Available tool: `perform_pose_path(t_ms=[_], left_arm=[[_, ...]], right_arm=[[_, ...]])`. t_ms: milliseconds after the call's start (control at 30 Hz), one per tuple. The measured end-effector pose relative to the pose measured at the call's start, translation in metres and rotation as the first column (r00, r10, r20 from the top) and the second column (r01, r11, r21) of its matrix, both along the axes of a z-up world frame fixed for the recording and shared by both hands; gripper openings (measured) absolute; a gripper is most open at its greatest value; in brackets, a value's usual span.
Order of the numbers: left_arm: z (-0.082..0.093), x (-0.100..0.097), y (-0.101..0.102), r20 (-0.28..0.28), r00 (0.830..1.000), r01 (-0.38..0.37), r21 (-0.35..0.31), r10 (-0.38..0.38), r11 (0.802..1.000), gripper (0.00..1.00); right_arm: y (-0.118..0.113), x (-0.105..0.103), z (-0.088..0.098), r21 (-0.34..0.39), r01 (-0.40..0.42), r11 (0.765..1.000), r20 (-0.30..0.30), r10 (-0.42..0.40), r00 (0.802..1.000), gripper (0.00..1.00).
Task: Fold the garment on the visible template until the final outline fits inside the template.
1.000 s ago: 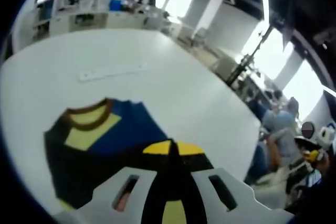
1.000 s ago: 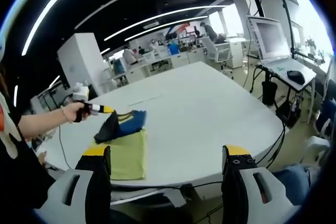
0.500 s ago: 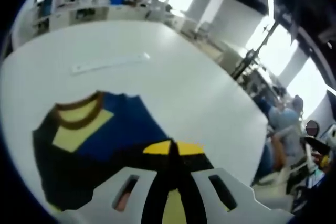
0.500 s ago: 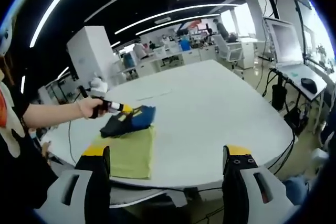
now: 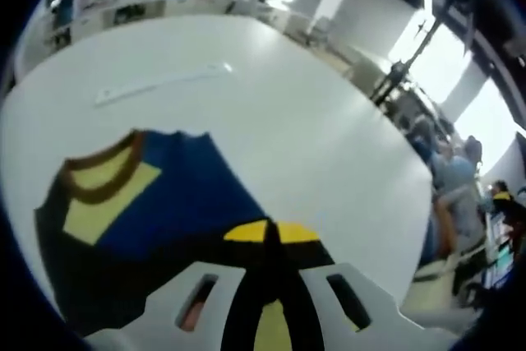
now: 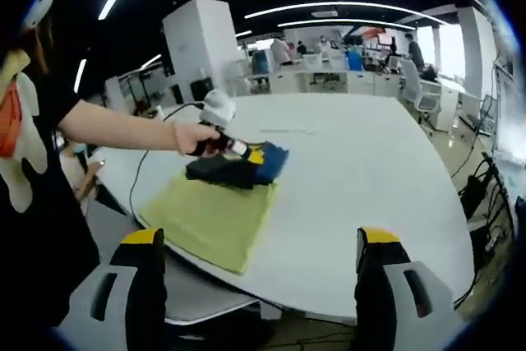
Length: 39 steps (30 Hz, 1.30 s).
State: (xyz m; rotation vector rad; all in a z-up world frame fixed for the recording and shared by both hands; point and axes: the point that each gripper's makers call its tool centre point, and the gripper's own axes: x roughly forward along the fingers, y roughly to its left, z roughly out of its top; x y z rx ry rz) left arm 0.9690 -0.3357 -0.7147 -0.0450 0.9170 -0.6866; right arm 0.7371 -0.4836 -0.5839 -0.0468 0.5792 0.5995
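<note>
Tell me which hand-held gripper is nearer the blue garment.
Left. The left hand-held gripper is shut on the garment over the yellow-green template; the right hand-held gripper hangs open off the table's edge, well short of it.

Left tongs (image 5: 269,236) with white slotted jaw bodies, black inner faces and yellow tips, right tongs (image 6: 259,240) with grey housings, black fingers capped in yellow, the person's black short-sleeved top (image 6: 37,203) bearing a cream-and-orange print

Round white table (image 6: 370,178) – green template (image 6: 209,219), folded garment (image 6: 238,166), white strip (image 5: 160,84)
</note>
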Motion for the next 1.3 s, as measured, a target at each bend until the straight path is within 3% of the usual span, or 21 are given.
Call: perform_pose_path(t_ms=[233,500,1300], left_arm=[[-0.012,0.004,-0.004,-0.006,1.000,0.010,0.034,-0.010,0.999,0.00],[-0.021,0.008,-0.009,-0.020,1.000,0.013,0.050,-0.012,0.999,0.00],[-0.037,0.001,-0.019,-0.043,0.996,0.083,0.083,-0.080,0.993,0.00]], right_arm=[[0.012,0.010,-0.010,-0.029,-0.098,0.995,-0.016,0.098,0.995,1.00],[0.018,0.018,-0.020,-0.043,-0.153,0.987,-0.037,0.152,0.988,1.00],[0.018,0.012,-0.027,-0.023,-0.134,0.991,-0.055,0.133,0.990,1.00]])
